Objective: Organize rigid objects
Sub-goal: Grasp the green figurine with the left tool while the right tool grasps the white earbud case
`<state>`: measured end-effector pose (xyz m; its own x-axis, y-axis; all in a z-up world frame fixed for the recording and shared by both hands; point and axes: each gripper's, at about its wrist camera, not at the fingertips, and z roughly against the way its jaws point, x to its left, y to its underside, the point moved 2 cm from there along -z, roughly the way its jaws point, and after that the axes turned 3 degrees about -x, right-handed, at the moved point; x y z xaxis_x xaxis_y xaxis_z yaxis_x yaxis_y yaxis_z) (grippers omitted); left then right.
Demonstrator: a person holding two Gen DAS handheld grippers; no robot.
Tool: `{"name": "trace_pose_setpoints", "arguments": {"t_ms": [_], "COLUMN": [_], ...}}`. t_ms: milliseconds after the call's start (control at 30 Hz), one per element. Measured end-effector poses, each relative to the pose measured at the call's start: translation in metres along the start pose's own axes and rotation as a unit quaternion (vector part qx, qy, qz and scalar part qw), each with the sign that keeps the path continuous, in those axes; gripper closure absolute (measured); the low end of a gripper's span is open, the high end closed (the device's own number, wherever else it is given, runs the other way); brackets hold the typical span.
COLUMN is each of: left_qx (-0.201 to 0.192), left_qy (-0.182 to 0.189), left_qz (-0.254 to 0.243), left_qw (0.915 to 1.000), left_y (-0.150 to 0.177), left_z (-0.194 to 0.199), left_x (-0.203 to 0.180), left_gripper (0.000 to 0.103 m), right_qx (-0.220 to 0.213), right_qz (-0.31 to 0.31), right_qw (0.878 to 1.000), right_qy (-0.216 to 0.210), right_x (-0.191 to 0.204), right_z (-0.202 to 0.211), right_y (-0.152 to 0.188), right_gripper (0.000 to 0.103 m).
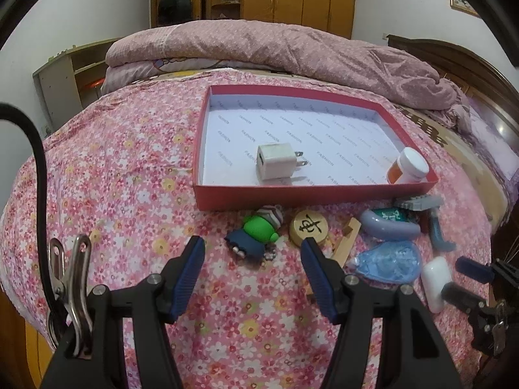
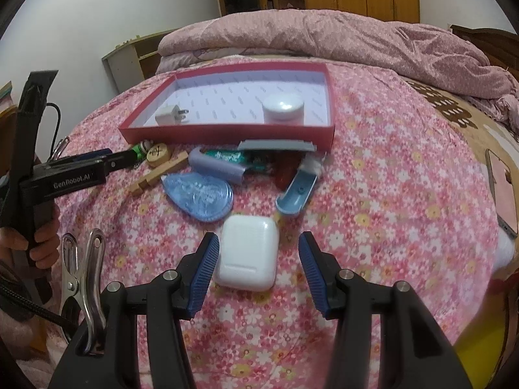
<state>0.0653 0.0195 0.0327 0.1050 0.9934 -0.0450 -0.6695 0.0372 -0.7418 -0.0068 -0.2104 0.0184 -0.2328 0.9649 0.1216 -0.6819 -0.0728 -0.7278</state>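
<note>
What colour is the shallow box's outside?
Red outside, on the shallow cardboard box, with white printed lining; clearest in the left wrist view.

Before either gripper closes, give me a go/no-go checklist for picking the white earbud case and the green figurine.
1. Right gripper open around the white earbud case: ok.
2. Case centred between the pads: not ok, it sits toward the left pad.
3. Left gripper open, nothing held: ok.
4. Green figurine between the left pads: not ok, it lies ahead of the tips.
5. Free floor in the red box beside the charger and bottle: ok.
6. Pads touching the case: cannot tell.
</note>
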Motion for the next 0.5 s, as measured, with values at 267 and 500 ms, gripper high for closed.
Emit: {"name": "trace_pose_setpoints", "arguments": {"t_ms": [267,500], "left_qx": [0.001,-0.006], "left_qy": [-0.011,-0.020], "left_qz": [0.002,-0.012], "left_qw": [0.9999,0.9997], "left_y": [0.004,-0.003], "left_z": [-0.004,-0.013], "left_x": [0.004,-0.003], "left_gripper": [0.038,0.038], "right_qx": [0.017,0.003], "right_qz": [0.010,0.031], "right_qw": [1.000,0.999], "right_qy": [-0.005,0.010], "right_x": [0.010,0.015], "right_z": [-0.011,-0.013], "right_y": [0.013,0.019], "right_gripper": [0.051,0.050]}}
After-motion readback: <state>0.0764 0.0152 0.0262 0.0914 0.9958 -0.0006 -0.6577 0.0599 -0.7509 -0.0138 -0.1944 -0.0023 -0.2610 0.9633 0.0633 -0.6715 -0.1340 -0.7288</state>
